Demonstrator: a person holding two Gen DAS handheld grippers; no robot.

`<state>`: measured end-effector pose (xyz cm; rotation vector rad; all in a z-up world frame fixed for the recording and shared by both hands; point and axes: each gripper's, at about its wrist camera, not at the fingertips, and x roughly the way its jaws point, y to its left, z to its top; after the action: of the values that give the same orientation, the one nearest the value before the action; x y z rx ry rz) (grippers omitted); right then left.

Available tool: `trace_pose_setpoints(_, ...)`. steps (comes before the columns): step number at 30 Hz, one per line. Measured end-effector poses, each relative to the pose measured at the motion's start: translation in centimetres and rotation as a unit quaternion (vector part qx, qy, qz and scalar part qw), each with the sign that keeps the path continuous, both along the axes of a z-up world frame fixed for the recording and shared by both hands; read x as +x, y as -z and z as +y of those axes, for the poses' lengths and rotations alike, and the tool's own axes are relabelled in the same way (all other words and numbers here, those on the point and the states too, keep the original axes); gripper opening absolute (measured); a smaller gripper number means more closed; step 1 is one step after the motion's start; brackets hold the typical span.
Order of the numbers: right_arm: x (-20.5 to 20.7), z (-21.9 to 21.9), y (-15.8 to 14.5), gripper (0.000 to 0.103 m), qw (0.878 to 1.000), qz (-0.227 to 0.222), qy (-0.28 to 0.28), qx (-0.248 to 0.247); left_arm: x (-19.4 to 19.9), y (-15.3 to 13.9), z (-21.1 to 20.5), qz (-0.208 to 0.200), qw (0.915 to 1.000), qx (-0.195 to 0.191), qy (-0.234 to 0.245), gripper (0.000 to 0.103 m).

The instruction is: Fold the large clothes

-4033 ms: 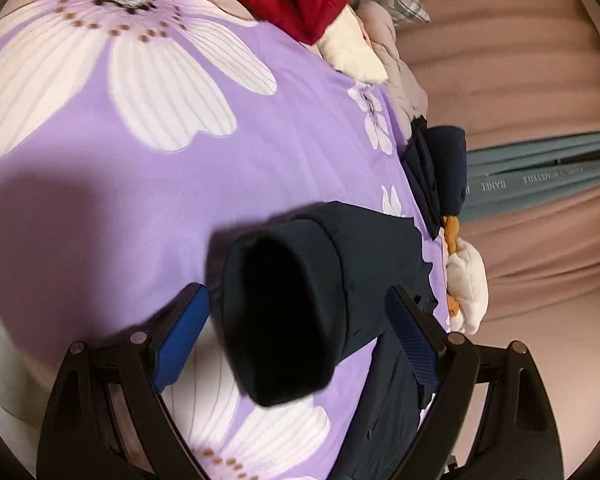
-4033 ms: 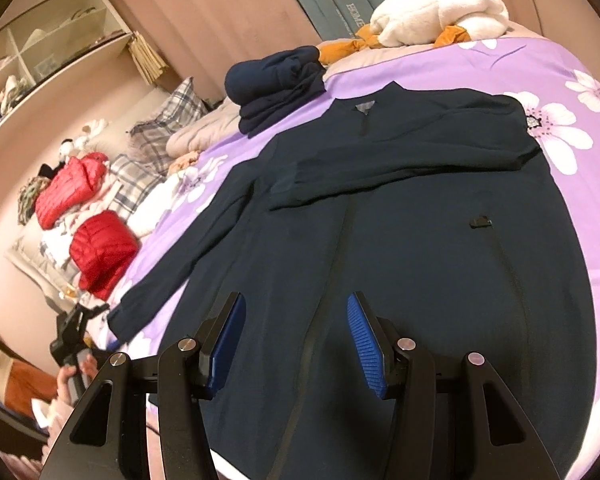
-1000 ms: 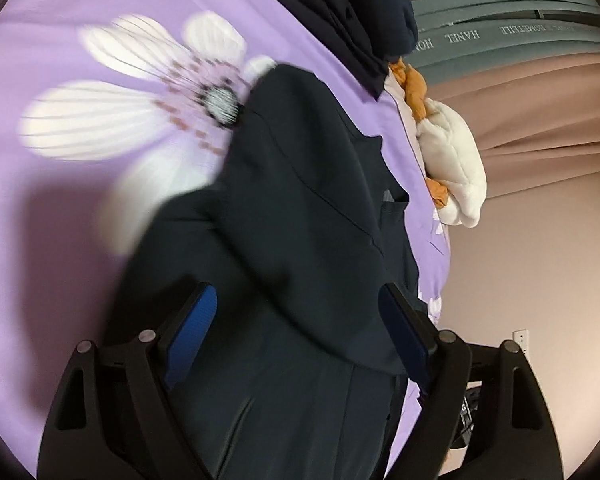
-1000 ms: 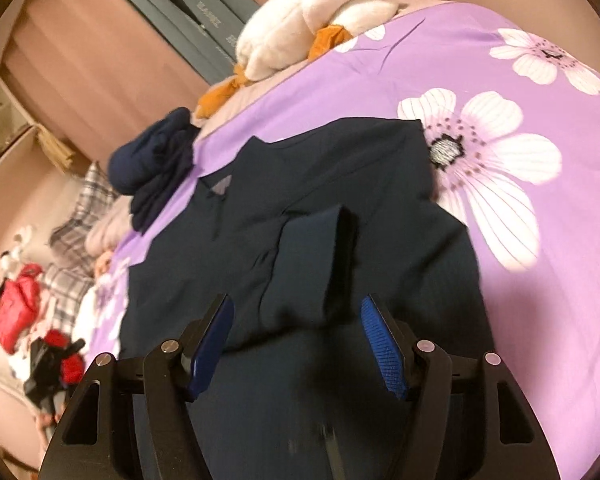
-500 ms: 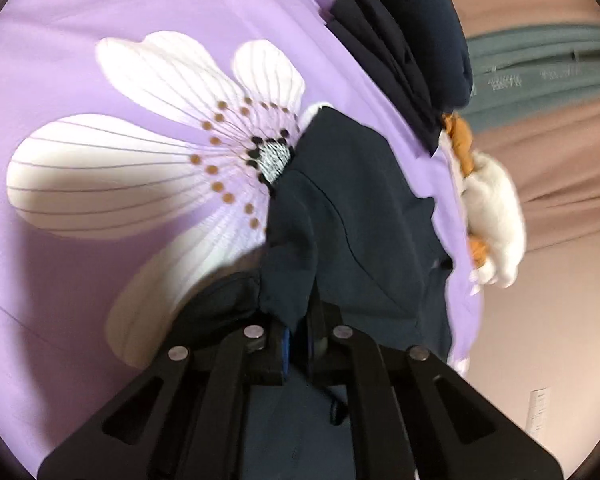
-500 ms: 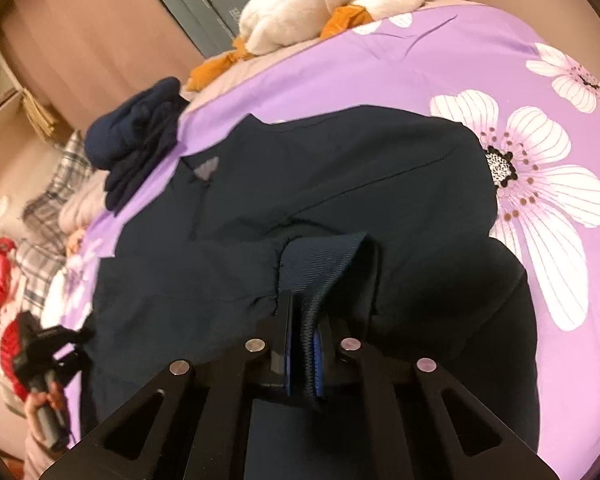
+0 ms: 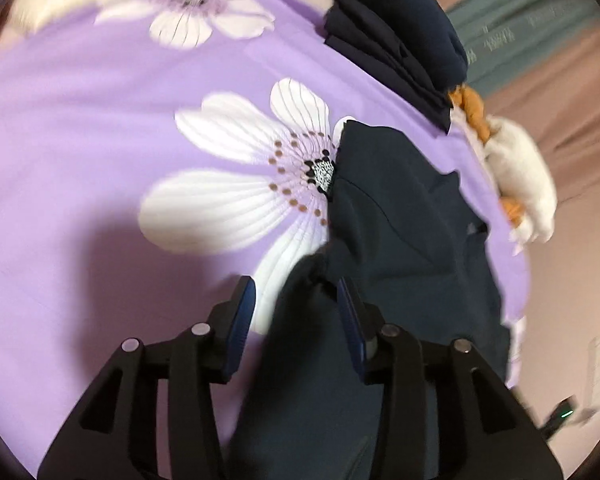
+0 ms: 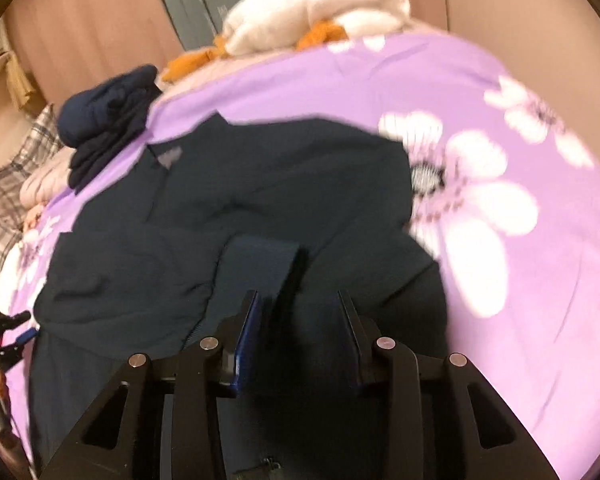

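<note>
Left wrist view showed your left gripper (image 7: 296, 304) with its jaws parted, a raised fold of the dark navy garment (image 7: 404, 240) standing between them but not pinched, so nothing was being gripped on that side. The garment lay spread on the bed (image 7: 80, 128), on the purple floral cover, its shoulder edge just covering the centre of a large white flower. That placement made sense: the bed gave you a broad flat surface for a big piece.

Right wrist view showed your right gripper (image 8: 298, 312) likewise released, jaws apart, hovering over the sleeve cuff (image 8: 260, 264), which rested folded inward across the garment's chest. I judged that the sleeve had been laid there on purpose, to bring the width inside the body panel before any lengthwise fold. The other side looked tucked in as well, which suggested the narrowing stage was about done.

Beyond the collar sat a folded navy bundle (image 8: 108, 120) and a white and orange pile (image 8: 316, 12) at the head of the bed, well apart from your work, probably kept there so finished pieces stayed out of the way.
</note>
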<state>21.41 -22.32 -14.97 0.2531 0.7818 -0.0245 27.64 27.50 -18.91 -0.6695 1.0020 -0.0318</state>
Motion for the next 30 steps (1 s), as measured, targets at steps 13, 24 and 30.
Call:
trace_pose_setpoints(13,5.6,10.9,-0.2,0.037,0.991,-0.012,-0.128,-0.029,5.2,-3.3,-16.1,-0.059,0.9698,0.15,0.183,0.067)
trace_pose_setpoints(24,7.8,10.8,3.9,0.037,0.989,0.034,-0.143,-0.008,8.4,2.0,-18.6,-0.022,0.9559,0.198,0.216,0.072)
trace_pose_setpoints(30,5.1,6.7,2.0,0.037,0.991,0.017,-0.115,-0.059,6.9,1.8,-15.6,-0.037,0.9547,0.209,0.209,0.071)
